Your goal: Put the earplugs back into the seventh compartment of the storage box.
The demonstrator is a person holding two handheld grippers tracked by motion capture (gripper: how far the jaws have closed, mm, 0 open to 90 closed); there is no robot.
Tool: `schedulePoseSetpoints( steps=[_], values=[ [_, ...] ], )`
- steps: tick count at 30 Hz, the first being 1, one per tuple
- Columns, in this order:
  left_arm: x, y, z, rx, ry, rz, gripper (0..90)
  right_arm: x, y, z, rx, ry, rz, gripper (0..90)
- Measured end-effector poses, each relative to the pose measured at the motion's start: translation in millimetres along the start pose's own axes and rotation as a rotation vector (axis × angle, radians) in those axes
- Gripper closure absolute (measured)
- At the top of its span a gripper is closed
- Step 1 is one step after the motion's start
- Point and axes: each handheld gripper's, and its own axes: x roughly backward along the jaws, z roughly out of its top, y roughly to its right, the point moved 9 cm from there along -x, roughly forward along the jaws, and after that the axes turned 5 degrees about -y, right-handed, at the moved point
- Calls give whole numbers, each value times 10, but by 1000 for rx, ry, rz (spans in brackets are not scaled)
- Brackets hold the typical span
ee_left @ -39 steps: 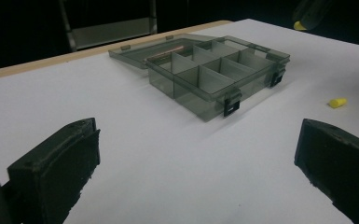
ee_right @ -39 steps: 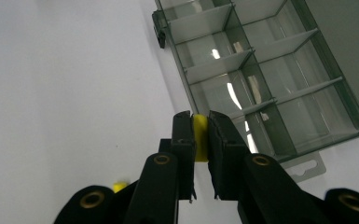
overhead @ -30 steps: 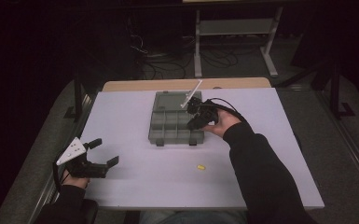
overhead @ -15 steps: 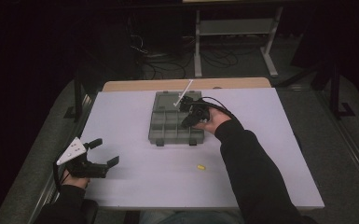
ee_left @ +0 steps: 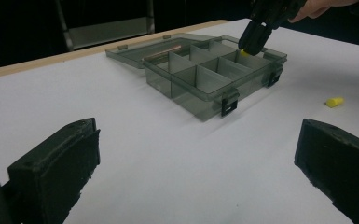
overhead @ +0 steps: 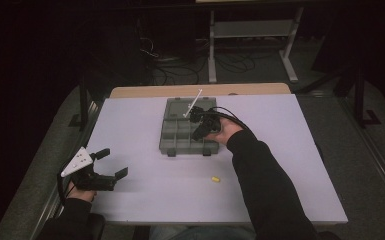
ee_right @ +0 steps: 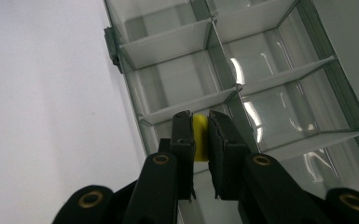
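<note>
A clear grey compartment box (overhead: 172,134) lies open in the middle of the white table, its lid (overhead: 180,107) folded back. My right gripper (overhead: 199,133) hangs just over the box's right-hand compartments, shut on a small yellow plug (ee_right: 200,138). The same plug (ee_left: 245,52) peeks out under those jaws in the left gripper view, above the box (ee_left: 200,79). A second yellow plug (overhead: 213,178) lies loose on the table in front of the box, also visible as a plug (ee_left: 334,101) on the right. My left gripper (overhead: 114,162) rests open at the table's front left, nothing between its jaws.
The box has several empty compartments (ee_right: 177,84) split by thin walls. Two latches (ee_left: 229,101) hang on its front side. A wooden strip (overhead: 195,90) edges the table's far side, with a metal stand (overhead: 250,35) and cables on the dark floor beyond.
My right gripper has shifted left and toward the front over the box, carrying the yellow plug. The left gripper has stayed put.
</note>
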Motion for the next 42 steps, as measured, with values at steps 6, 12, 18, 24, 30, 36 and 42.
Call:
schedulePoseSetpoints(
  steps=[6, 12, 18, 24, 30, 36, 42],
  values=[
    [-1, -1, -2, 1, -1, -1, 0, 26, 0, 7, -16, 19, -2, 624],
    [-2, 2, 0, 0, -1, -2, 0, 182, -11, 9, -28, 64, -21, 444],
    [-5, 10, -1, -2, -4, -2, 0, 368, -61, -24, -24, 98, -45, 288],
    [-5, 6, -1, -1, -3, -2, 0, 509, -117, -63, -30, 135, -77, 174],
    [-6, 9, -1, -3, -5, -1, 0, 643, -176, -152, -39, 161, -106, 82],
    [-8, 11, -3, -5, -7, -2, 0, 691, -222, -226, -45, 177, -123, 1],
    [-9, 10, -5, -2, -8, -2, 0, 697, -283, -342, -51, 201, -119, 0]
  ],
)
